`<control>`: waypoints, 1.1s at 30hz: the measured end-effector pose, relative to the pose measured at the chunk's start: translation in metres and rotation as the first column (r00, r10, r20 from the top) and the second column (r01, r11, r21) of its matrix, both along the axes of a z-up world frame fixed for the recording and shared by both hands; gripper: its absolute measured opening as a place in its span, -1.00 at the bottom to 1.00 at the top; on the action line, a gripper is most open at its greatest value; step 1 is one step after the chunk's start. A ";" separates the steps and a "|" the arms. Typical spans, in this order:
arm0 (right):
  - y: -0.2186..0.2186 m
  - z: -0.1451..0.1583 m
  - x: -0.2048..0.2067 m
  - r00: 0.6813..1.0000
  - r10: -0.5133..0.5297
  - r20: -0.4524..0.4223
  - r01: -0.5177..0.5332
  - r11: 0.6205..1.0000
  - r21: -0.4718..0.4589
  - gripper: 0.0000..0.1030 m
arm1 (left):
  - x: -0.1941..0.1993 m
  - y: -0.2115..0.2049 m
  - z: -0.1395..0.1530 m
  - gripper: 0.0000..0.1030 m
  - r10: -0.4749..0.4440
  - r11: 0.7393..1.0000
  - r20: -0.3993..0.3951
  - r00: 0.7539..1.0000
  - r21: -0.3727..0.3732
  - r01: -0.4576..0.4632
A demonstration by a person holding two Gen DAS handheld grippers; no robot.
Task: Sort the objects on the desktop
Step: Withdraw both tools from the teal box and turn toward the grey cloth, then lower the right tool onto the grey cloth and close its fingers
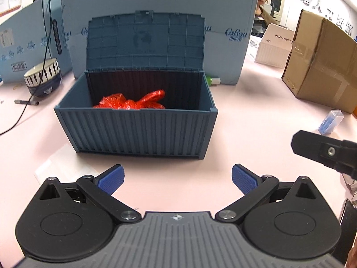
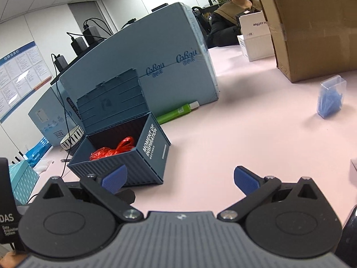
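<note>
Left gripper (image 1: 177, 179) hangs low over the pink table (image 1: 256, 120), jaws wide apart w/ nothing between the blue pads, pointing at the blue container-style storage box (image 1: 136, 129). Box lid (image 1: 145, 42) is swung up & back; red plastic bag (image 1: 131, 102) lies crumpled inside. Right gripper (image 2: 180, 179) also spread wide, empty — box sits ahead-left of it, its near corner just behind the left pad. Clear case of blue bits (image 2: 331, 99) stands on the table well right of the box, near the cardboard carton (image 2: 312, 26). Green tube (image 2: 176, 112) lies behind the box, against the big blue board (image 2: 156, 51). Striped bowl (image 1: 42, 78) & a marker (image 1: 26, 102) sit far left
</note>
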State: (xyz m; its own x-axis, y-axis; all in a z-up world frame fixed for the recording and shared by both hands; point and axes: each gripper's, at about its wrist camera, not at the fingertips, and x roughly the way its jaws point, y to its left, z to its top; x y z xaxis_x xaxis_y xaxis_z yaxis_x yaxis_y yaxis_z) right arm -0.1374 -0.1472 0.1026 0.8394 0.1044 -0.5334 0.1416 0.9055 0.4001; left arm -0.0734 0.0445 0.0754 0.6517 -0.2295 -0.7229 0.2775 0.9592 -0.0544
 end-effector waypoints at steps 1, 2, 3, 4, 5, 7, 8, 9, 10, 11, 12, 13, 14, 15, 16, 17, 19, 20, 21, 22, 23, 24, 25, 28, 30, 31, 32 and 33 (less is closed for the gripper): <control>-0.001 0.000 0.000 1.000 -0.002 -0.002 0.002 1.000 -0.006 1.00 | 0.002 -0.001 -0.001 1.00 0.002 1.000 -0.007 1.000 -0.003 -0.002; -0.002 0.000 -0.001 1.000 -0.004 -0.003 0.004 1.000 -0.014 1.00 | 0.003 -0.002 -0.002 1.00 0.004 1.000 -0.012 1.000 -0.006 -0.004; -0.003 0.000 -0.001 1.000 -0.007 -0.003 0.007 1.000 -0.019 1.00 | 0.003 -0.004 -0.002 1.00 0.003 1.000 -0.014 1.000 -0.009 -0.003; -0.004 0.000 -0.002 1.000 -0.011 -0.004 0.011 1.000 -0.025 1.00 | 0.004 -0.006 -0.002 1.00 0.003 1.000 -0.016 1.000 -0.011 -0.003; -0.007 -0.001 -0.002 1.000 -0.016 -0.005 0.016 1.000 -0.027 1.00 | 0.004 -0.008 -0.002 1.00 0.000 1.000 -0.017 1.000 -0.014 -0.001; -0.011 -0.002 -0.003 1.000 -0.025 -0.010 0.025 0.999 -0.026 1.00 | 0.003 -0.013 -0.004 1.00 -0.015 1.000 -0.017 1.000 -0.018 0.014; -0.013 -0.003 -0.004 1.000 -0.028 -0.012 0.028 0.999 -0.026 1.00 | 0.002 -0.016 -0.005 1.00 -0.023 1.000 -0.019 1.000 -0.018 0.022; -0.015 -0.004 -0.005 0.999 -0.033 -0.014 0.032 0.999 -0.031 1.00 | 0.001 -0.019 -0.006 1.00 -0.030 0.999 -0.021 0.999 -0.018 0.030; -0.017 -0.004 -0.006 0.999 -0.038 -0.016 0.037 0.999 -0.036 1.00 | 0.001 -0.022 -0.007 1.00 -0.038 0.999 -0.023 0.999 -0.018 0.037; -0.019 -0.005 -0.008 0.999 -0.046 -0.021 0.045 0.998 -0.040 1.00 | 0.000 -0.025 -0.008 1.00 -0.042 0.999 -0.027 0.999 -0.018 0.042; -0.022 -0.006 -0.009 0.998 -0.054 -0.025 0.053 0.998 -0.044 1.00 | -0.001 -0.028 -0.010 1.00 -0.047 0.999 -0.031 0.998 -0.019 0.047; -0.025 -0.007 -0.010 0.998 -0.062 -0.030 0.061 0.997 -0.048 1.00 | -0.002 -0.031 -0.011 1.00 -0.052 0.999 -0.034 0.998 -0.019 0.051; -0.028 -0.008 -0.012 0.997 -0.072 -0.033 0.070 0.996 -0.051 1.00 | -0.003 -0.033 -0.012 1.00 -0.056 0.998 -0.037 0.998 -0.022 0.055; -0.031 -0.009 -0.014 0.996 -0.081 -0.036 0.079 0.995 -0.054 1.00 | -0.004 -0.037 -0.012 1.00 -0.062 0.998 -0.038 0.997 -0.023 0.061; -0.034 -0.010 -0.016 0.995 -0.091 -0.038 0.089 0.994 -0.057 1.00 | -0.005 -0.040 -0.013 1.00 -0.068 0.997 -0.038 0.997 -0.024 0.067; -0.037 -0.010 -0.019 0.994 -0.102 -0.040 0.099 0.993 -0.061 1.00 | -0.006 -0.043 -0.013 1.00 -0.075 0.997 -0.038 0.996 -0.025 0.074; -0.044 -0.010 -0.024 0.991 -0.124 -0.043 0.121 0.990 -0.070 1.00 | -0.008 -0.053 -0.014 1.00 -0.096 0.995 -0.036 0.995 -0.025 0.095; -0.048 -0.011 -0.026 0.990 -0.135 -0.044 0.132 0.989 -0.074 1.00 | -0.009 -0.058 -0.014 1.00 -0.110 0.994 -0.037 0.993 -0.024 0.109; -0.052 -0.010 -0.030 0.987 -0.153 -0.044 0.149 0.985 -0.082 1.00 | -0.010 -0.064 -0.014 1.00 -0.126 0.992 -0.037 0.991 -0.022 0.125; -0.056 -0.010 -0.033 0.984 -0.170 -0.043 0.166 0.982 -0.088 1.00 | -0.011 -0.069 -0.014 1.00 -0.141 0.990 -0.037 0.989 -0.020 0.140; -0.060 -0.009 -0.036 0.981 -0.188 -0.042 0.183 0.979 -0.094 1.00 | -0.013 -0.075 -0.014 1.00 -0.157 0.988 -0.037 0.987 -0.018 0.156; -0.064 -0.009 -0.039 0.978 -0.206 -0.041 0.201 0.975 -0.100 1.00 | -0.014 -0.080 -0.014 1.00 -0.174 0.985 -0.036 0.984 -0.016 0.173; -0.068 -0.009 -0.042 0.974 -0.223 -0.040 0.218 0.970 -0.106 1.00 | -0.016 -0.085 -0.014 1.00 -0.188 0.982 -0.036 0.981 -0.014 0.188; -0.080 -0.009 -0.052 0.962 -0.270 -0.039 0.264 0.957 -0.123 1.00 | -0.021 -0.099 -0.014 1.00 -0.228 0.974 -0.039 0.973 -0.015 0.228; -0.087 -0.010 -0.059 0.953 -0.302 -0.037 0.294 0.946 -0.139 1.00 | -0.025 -0.106 -0.015 1.00 -0.254 0.967 -0.038 0.966 -0.020 0.254; -0.090 -0.011 -0.062 0.946 -0.321 -0.039 0.312 0.938 -0.149 1.00 | -0.026 -0.111 -0.016 1.00 -0.269 0.963 -0.039 0.962 -0.023 0.269; -0.093 -0.011 -0.066 0.939 -0.341 -0.042 0.330 0.930 -0.158 1.00 | -0.027 -0.116 -0.016 1.00 -0.290 0.957 -0.043 0.956 -0.026 0.289; -0.097 -0.012 -0.070 0.932 -0.359 -0.043 0.348 0.923 -0.165 1.00 | -0.028 -0.121 -0.017 1.00 -0.311 0.950 -0.046 0.949 -0.029 0.309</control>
State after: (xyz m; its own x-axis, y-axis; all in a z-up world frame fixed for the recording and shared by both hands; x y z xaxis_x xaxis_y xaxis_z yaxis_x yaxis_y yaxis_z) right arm -0.2072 -0.2438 0.0903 0.7659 -0.2794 -0.5791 0.4870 0.8401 0.2388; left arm -0.1010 -0.0765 0.0587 0.5097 -0.4305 -0.7449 0.5574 0.8248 -0.0952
